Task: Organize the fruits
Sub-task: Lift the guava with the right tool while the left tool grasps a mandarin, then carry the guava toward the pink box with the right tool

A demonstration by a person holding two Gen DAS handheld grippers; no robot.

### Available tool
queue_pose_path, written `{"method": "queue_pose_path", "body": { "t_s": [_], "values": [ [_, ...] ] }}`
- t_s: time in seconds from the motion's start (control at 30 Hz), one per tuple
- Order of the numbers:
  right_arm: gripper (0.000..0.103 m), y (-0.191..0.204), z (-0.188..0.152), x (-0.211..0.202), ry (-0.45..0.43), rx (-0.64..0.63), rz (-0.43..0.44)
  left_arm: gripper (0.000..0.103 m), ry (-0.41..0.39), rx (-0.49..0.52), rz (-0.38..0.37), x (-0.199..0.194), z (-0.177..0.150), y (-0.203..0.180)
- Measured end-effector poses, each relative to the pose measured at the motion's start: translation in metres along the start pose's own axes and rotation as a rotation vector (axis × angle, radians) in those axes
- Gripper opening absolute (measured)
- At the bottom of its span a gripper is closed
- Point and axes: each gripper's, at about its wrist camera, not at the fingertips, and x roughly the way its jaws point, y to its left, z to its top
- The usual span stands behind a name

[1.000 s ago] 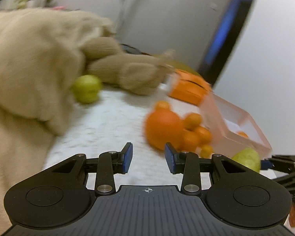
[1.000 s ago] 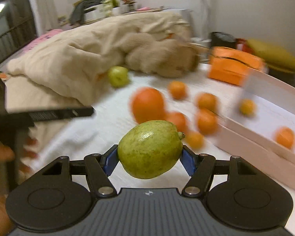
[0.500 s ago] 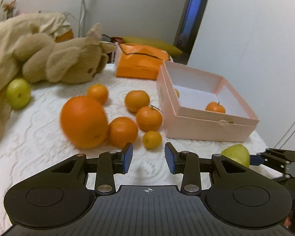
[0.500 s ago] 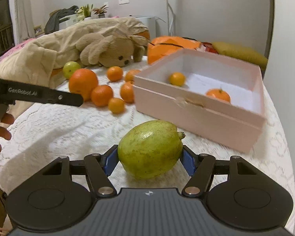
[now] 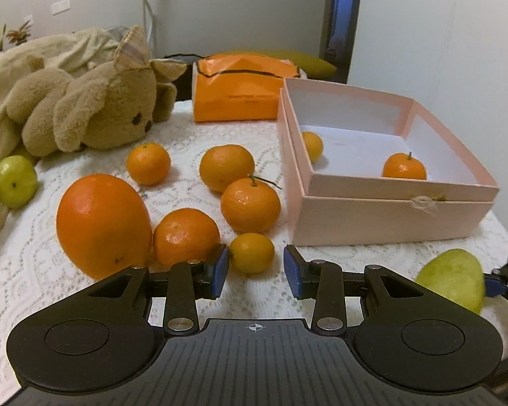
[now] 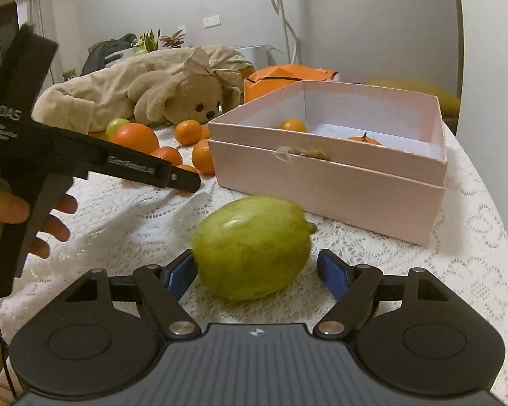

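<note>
Two blue pads of the right gripper (image 6: 257, 272) were opening around the green oval guava (image 6: 252, 247), lying crosswise between them just before the pink cardboard box (image 6: 325, 176); left gripper (image 5: 254, 272) part-spread, empty.

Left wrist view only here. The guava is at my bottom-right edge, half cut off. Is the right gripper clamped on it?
Observer: No. The right gripper is opening. The guava is between its fingers, with a clear gap on the right side.
Operator: Is it in the air or set down?
Observer: It's down on the lace tablecloth, in front of the pink box, not in it.
Operator: How does my left gripper look from that side?
Observer: The left gripper hangs above the cloth with its tip short of the box. A hand is wrapped around its handle.
</note>
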Motion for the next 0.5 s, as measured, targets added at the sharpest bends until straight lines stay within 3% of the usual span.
{"method": "queue_pose_path", "body": {
  "t_s": [0.2, 0.5],
  "values": [
    [0.080, 0.004, -0.002, 0.001, 0.000, -0.025, -0.008, 0.034, -0.015, -0.015, -0.013, -0.003, -0.004, 0.004],
    [0.083, 0.010, -0.001, 0.005, 0.014, -0.069, -0.030, 0.034, 0.006, -0.128, -0.155, -0.041, -0.040, 0.018]
  ]
}}
